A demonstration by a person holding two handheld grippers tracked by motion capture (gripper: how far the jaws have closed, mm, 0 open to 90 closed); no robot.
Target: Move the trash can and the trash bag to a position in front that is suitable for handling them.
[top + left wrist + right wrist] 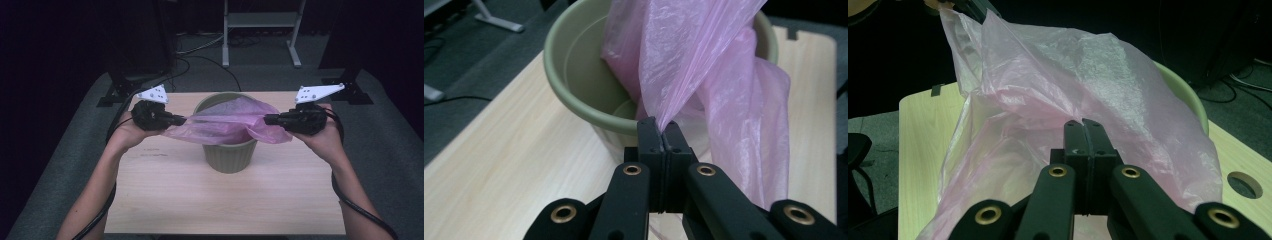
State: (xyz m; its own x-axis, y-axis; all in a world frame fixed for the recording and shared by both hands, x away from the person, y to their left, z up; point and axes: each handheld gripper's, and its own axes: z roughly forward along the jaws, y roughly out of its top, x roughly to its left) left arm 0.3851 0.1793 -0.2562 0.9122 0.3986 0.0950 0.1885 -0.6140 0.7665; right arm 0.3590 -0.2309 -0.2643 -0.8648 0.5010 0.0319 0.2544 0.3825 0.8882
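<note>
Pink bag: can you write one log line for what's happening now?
left gripper: shut on pink bag | right gripper: shut on pink bag | bag: stretched over green bin

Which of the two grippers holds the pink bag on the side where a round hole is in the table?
The right gripper: its own view shows the round hole in the table beside the pink bag.

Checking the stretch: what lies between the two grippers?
In the high view, the pink bag spans from left gripper to right gripper, over the green pot.
</note>
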